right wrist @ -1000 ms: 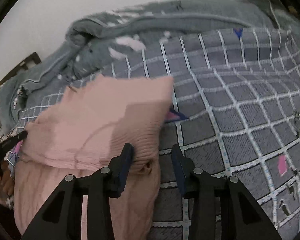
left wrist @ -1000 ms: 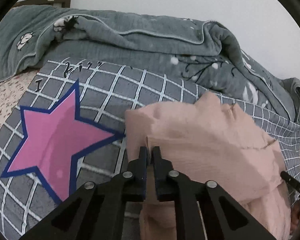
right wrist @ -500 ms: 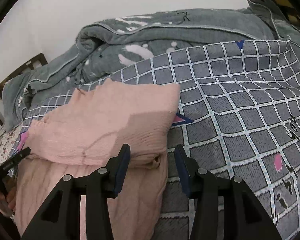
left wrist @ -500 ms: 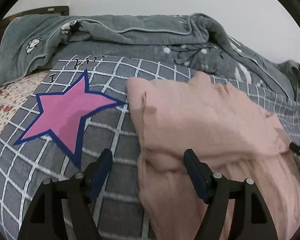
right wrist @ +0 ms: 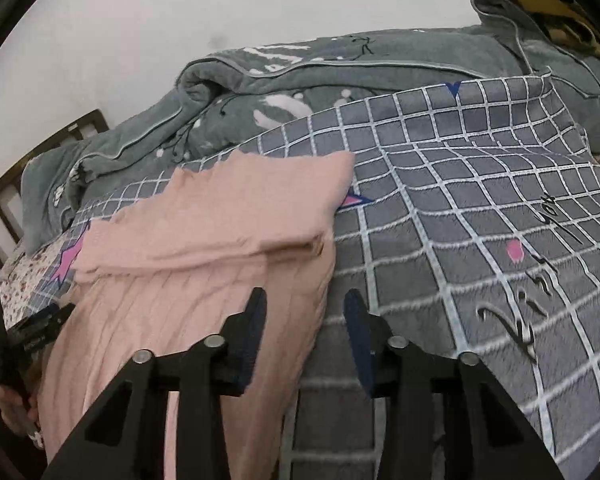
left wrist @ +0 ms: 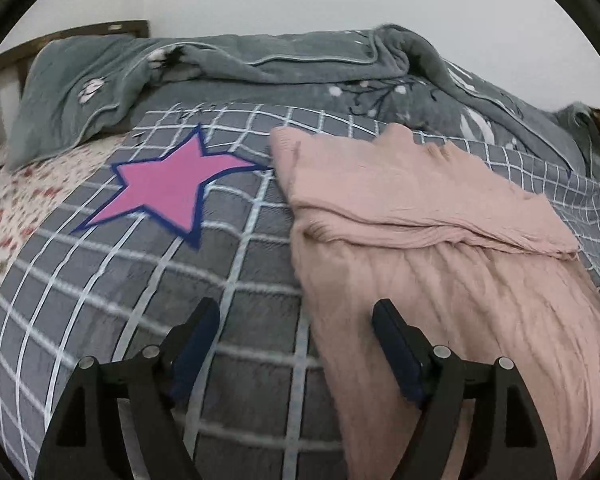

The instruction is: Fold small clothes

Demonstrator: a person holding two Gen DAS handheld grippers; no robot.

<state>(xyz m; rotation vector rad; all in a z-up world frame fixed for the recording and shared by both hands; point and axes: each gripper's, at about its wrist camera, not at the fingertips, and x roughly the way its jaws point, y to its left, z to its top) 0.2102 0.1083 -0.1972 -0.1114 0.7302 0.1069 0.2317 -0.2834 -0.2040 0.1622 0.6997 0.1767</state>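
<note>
Clearly soft and limp, the pink garment [left wrist: 440,216] wanted gripping at its near corners; left gripper [left wrist: 296,332] was opening and right gripper [right wrist: 305,312] closing, both empty.

A grey checked blanket [left wrist: 228,280] with a big pink star [left wrist: 172,184] covers the bed. Behind the star lies a rumpled grey-green quilt [left wrist: 284,76], then maybe a wooden headboard [left wrist: 60,40].
</note>
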